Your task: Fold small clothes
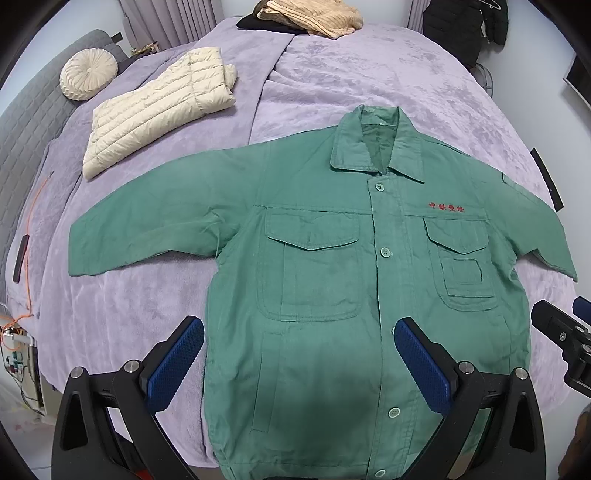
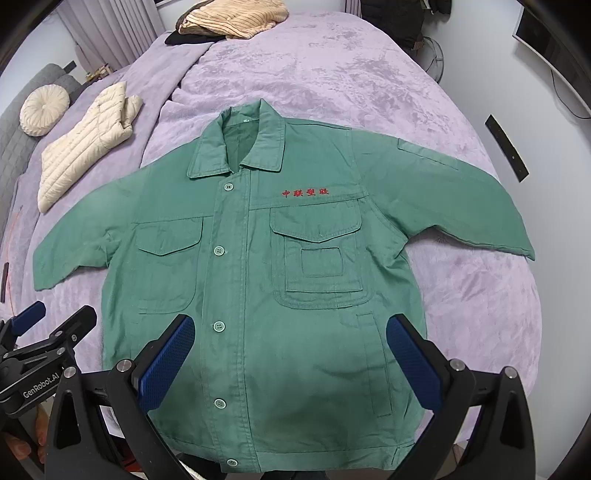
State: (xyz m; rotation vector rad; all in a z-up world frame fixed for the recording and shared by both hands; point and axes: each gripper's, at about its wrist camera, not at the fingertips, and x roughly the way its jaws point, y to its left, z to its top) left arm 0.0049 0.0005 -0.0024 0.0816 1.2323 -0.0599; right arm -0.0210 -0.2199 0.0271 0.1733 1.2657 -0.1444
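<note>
Your green jacket (image 1: 325,266) lies flat and unfolded at the bed's (image 1: 369,74) near edge; both tools, left (image 1: 299,365) and right (image 2: 291,362), gape wide, empty.

Black tongs (image 1: 299,363), blue ribbed pads (image 1: 175,360)

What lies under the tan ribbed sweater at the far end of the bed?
A black garment pokes out from beneath the tan ribbed sweater, both resting on the purple bedspread. Only its edge shows; the sweater covers the rest, so what kind of garment it is cannot be told.
</note>
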